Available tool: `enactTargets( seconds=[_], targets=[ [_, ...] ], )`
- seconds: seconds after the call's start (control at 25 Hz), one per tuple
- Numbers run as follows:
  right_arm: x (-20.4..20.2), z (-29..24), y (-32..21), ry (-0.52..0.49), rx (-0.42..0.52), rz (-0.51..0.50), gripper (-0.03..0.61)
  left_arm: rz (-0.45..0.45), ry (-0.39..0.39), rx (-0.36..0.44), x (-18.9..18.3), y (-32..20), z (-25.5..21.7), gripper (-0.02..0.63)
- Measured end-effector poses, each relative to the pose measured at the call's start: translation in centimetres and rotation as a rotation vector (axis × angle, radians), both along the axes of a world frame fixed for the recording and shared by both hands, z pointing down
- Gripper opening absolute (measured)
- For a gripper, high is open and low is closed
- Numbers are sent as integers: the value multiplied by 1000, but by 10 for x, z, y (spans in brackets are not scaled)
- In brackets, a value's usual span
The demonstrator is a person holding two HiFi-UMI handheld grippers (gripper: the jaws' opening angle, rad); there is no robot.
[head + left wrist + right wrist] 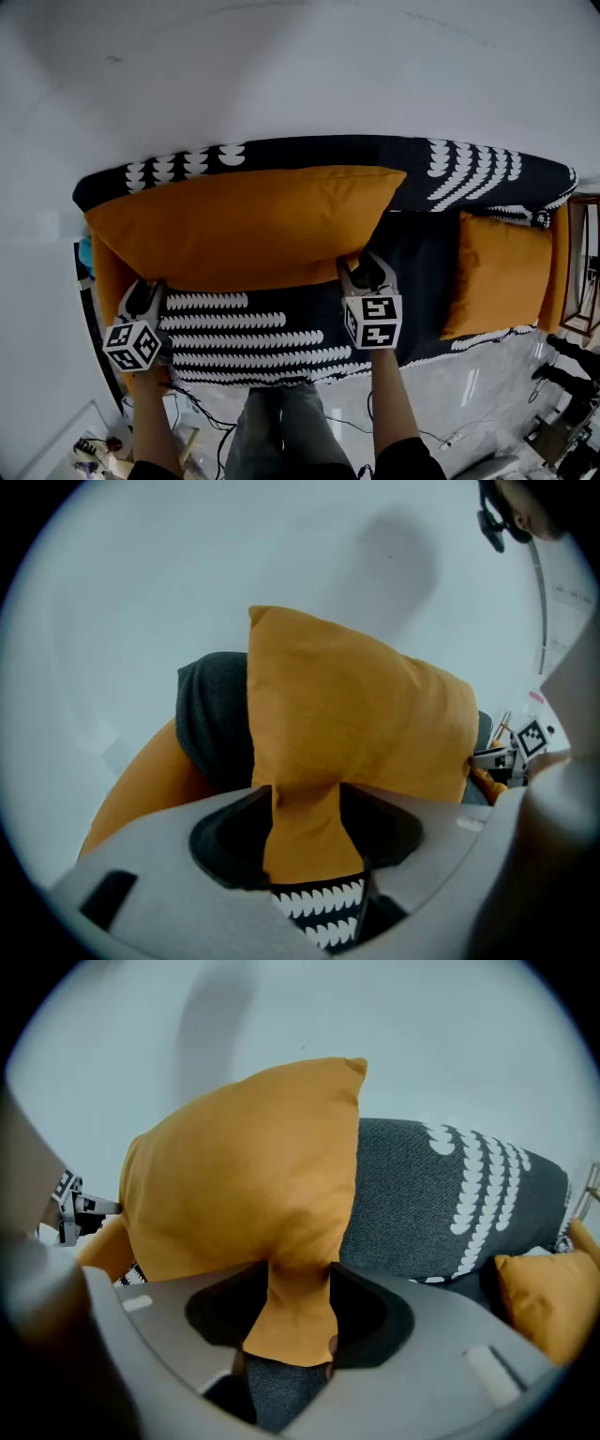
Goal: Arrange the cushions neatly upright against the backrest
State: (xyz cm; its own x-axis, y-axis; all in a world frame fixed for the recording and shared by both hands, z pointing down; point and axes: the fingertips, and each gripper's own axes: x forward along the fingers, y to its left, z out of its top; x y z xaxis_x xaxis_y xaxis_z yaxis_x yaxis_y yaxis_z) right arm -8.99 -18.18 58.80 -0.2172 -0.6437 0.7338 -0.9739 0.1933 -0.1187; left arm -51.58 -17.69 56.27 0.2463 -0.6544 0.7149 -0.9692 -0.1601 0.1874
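A large orange cushion (244, 225) stands upright on the sofa, leaning on the dark backrest (422, 155). My left gripper (145, 298) is at its lower left corner and my right gripper (367, 274) at its lower right corner. In the left gripper view a fold of the large cushion (356, 714) fills the gap of the left gripper (305, 846). The right gripper view shows the same cushion (244, 1176), its corner pinched in my right gripper (291, 1321). A smaller orange cushion (497, 272) lies at the sofa's right end, also seen at the right edge (553, 1297).
The sofa seat (244, 347) has a dark cover with white scallop rows. Another orange pad (108, 272) sits at the left armrest. A white wall rises behind the sofa. Cables (441, 441) lie on the floor, and a wooden frame (583, 281) stands at the right.
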Motion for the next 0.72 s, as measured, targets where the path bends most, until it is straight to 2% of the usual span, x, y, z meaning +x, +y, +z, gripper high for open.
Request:
enactTargets(
  seconds=[0.2,0.36,0.48,0.72],
  targets=[
    [13,-24,15,9,25,36,186,-22,7,20,-7,17,-22,199],
    [16,-51,32,13,46,63,160,-13,48,86,1,25,-53,172],
    [12,-77,51,9,63,87,148,29,58,114,11,37,-76,137],
    [14,-137,87,40,130,157,48,161,88,161,44,59,-117,94]
  ],
)
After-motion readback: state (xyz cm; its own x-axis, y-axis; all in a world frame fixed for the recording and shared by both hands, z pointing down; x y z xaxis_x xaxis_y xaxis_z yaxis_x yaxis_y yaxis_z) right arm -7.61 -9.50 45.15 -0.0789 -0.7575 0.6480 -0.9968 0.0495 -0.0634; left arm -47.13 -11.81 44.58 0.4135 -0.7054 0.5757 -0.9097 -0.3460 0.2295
